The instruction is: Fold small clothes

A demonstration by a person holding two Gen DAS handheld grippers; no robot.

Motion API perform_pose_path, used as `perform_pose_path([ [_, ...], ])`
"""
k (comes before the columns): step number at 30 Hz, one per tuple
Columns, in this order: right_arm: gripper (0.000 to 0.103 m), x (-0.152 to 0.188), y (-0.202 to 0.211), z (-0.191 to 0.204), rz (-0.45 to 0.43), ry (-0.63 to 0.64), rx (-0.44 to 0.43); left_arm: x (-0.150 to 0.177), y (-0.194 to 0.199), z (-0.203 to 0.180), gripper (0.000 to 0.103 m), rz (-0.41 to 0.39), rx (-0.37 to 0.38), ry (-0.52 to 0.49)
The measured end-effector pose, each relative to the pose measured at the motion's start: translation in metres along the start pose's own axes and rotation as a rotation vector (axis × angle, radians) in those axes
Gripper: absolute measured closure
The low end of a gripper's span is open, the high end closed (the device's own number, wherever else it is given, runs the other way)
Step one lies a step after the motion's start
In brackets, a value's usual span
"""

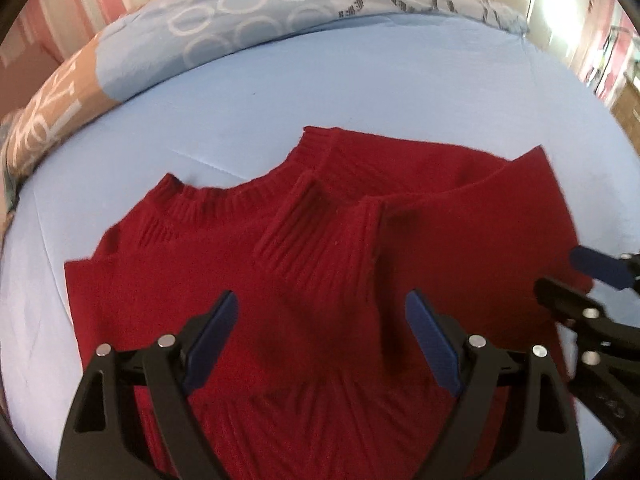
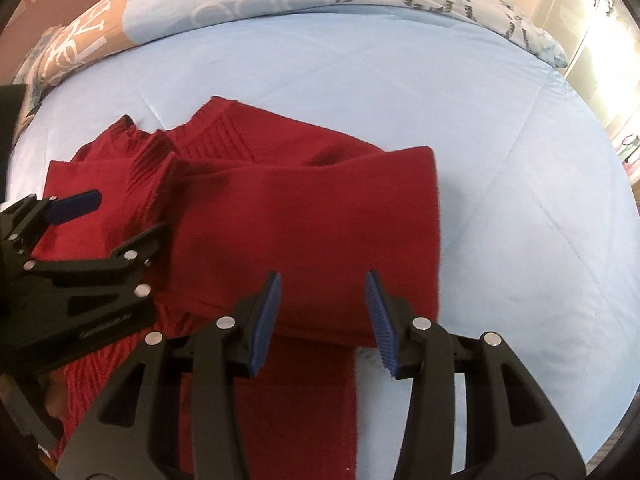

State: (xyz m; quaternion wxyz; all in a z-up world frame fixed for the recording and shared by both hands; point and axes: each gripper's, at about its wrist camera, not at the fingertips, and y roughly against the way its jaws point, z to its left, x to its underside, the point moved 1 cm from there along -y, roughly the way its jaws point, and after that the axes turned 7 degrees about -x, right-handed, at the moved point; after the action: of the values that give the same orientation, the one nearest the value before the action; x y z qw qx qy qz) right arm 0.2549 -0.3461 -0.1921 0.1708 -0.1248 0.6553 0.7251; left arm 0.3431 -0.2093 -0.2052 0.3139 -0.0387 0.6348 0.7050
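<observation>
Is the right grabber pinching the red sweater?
Apart. In the right wrist view the right gripper hangs over the red sweater with its blue fingers spread, and no cloth is pinched between them.

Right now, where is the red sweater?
The red knitted sweater lies partly folded on the light blue bedspread, under both open grippers, with the patterned duvet bunched beyond it.

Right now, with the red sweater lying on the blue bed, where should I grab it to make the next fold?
Probably the bottom hem of the red sweater, from the near side. Both sleeves already lie folded across the chest, so the ribbed hem is the free edge nearest the open left gripper and right gripper. Pinch its two corners and lift toward the collar.
</observation>
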Motion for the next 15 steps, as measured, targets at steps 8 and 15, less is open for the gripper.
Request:
perform_pose_path([
  [8,0.055,0.006,-0.001,-0.012,0.004,-0.026,0.020,-0.002,-0.013,0.019,0.087,0.008,0.065,0.017],
  [15,0.050,0.004,0.011,-0.014,-0.043,-0.044,0.039,0.005,0.031,0.081,0.088,-0.140,0.008,0.061],
])
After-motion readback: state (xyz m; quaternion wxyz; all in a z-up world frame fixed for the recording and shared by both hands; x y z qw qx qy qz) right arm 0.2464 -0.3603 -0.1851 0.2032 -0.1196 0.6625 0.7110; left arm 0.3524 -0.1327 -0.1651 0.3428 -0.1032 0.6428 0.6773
